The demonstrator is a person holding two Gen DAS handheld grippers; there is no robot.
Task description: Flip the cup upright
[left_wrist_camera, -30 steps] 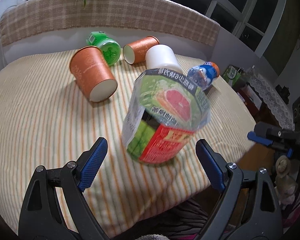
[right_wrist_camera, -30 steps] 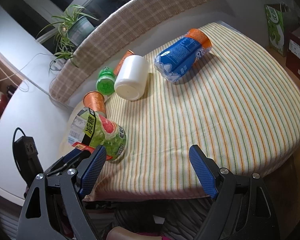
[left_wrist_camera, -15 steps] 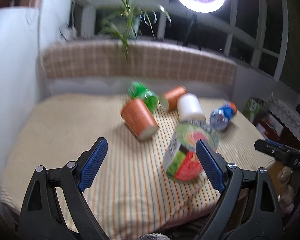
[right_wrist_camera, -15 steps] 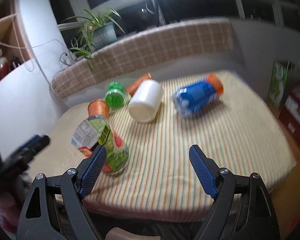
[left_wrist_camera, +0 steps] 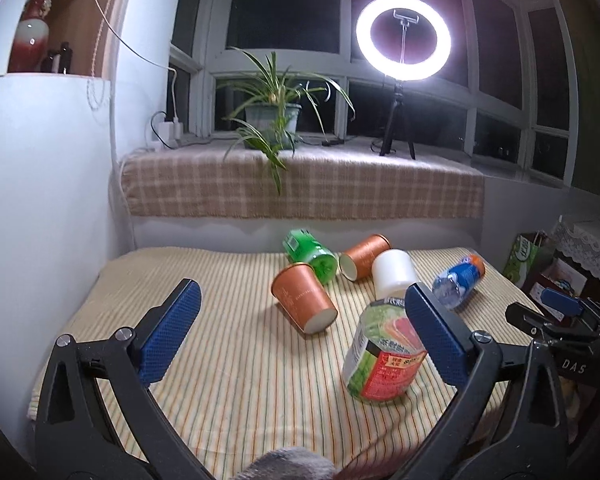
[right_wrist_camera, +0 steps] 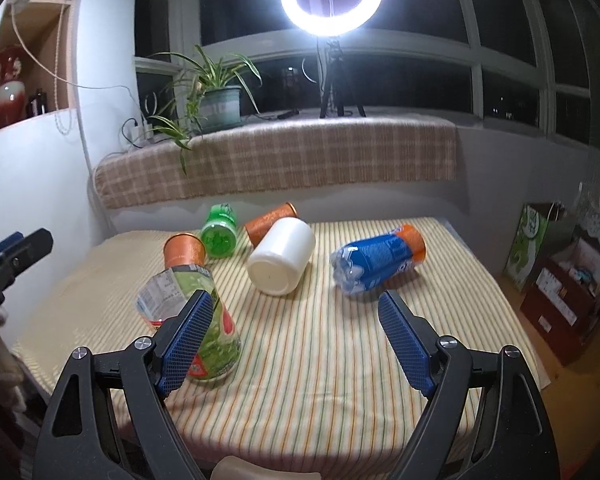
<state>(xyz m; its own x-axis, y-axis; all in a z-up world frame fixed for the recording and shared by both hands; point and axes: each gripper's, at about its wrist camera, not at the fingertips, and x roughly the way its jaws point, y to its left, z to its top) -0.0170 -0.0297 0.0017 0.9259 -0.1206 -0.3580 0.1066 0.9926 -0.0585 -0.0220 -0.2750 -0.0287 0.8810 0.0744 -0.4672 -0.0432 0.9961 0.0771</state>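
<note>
**Both claws empty, picking the next cup to stand up**

We are holding the left gripper [left_wrist_camera: 298, 330] wide open with nothing between its blue pads, hanging above the near edge of the striped tabletop [left_wrist_camera: 220, 380]. The right gripper [right_wrist_camera: 296, 340] is likewise spread wide and gripping nothing, over the same near edge.

Just beyond the left claw, the green-and-red labelled cup [left_wrist_camera: 384, 354] is sitting near the near right corner, resting on its wider end and leaning a little; whether it counts as properly upright we cannot tell from these views. The clearer candidates are lying on their sides: an orange paper cup [left_wrist_camera: 304, 298] toward the middle, a second orange cup [left_wrist_camera: 364, 256] and a green cup [left_wrist_camera: 312, 252] by the far edge, the white cup [right_wrist_camera: 282, 256] at the middle, and the blue bottle-like cup [right_wrist_camera: 378, 258] toward the right edge.

To do this step well, we are judging that the claw should come in across the cup's side wall, near its middle, pinching softly since paper walls will likely crush. Then we should be rotating about the base rim and releasing only once the base is sitting flat, well clear of the neighbours and the tabletop edge.
</note>
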